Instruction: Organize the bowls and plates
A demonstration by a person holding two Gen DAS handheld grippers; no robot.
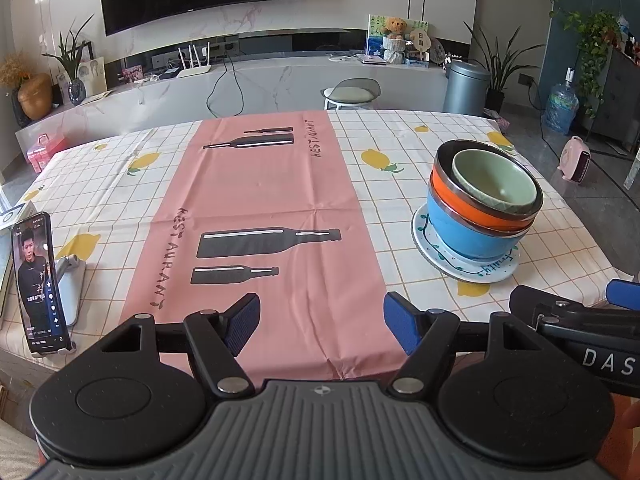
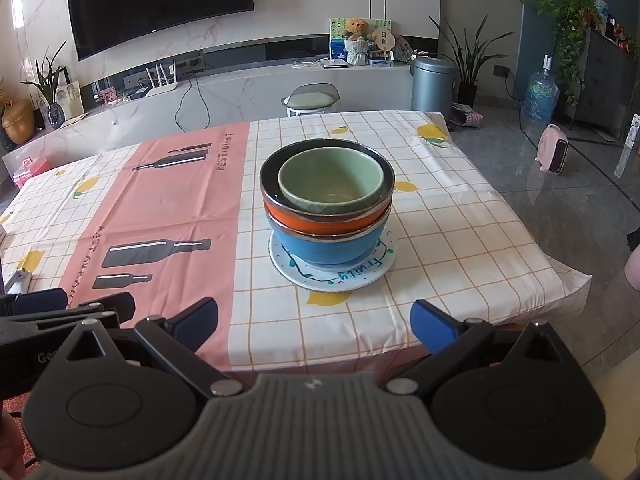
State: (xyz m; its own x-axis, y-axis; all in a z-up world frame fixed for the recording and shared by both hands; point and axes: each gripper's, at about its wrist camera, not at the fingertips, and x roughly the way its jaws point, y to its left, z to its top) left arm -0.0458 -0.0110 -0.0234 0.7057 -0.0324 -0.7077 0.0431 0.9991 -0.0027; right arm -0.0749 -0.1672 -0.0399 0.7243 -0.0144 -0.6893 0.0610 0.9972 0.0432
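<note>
We judge the job nearly done: the green bowl (image 2: 330,184) nests in the orange bowl (image 2: 320,222), that in the blue bowl (image 2: 324,248), all on the plate (image 2: 340,280) on the counter (image 2: 460,232). Glossy ceramic, round, dark metallic rims. Left gripper (image 1: 320,320) and right gripper (image 2: 316,326) hang wide open, holding nothing.

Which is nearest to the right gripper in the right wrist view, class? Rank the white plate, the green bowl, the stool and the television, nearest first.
1. White plate, straight ahead of the right gripper, under the stack.
2. Green bowl, atop the stack.
3. Stool, beyond the table's far edge.
4. Television, on the back wall, upper left.
</note>
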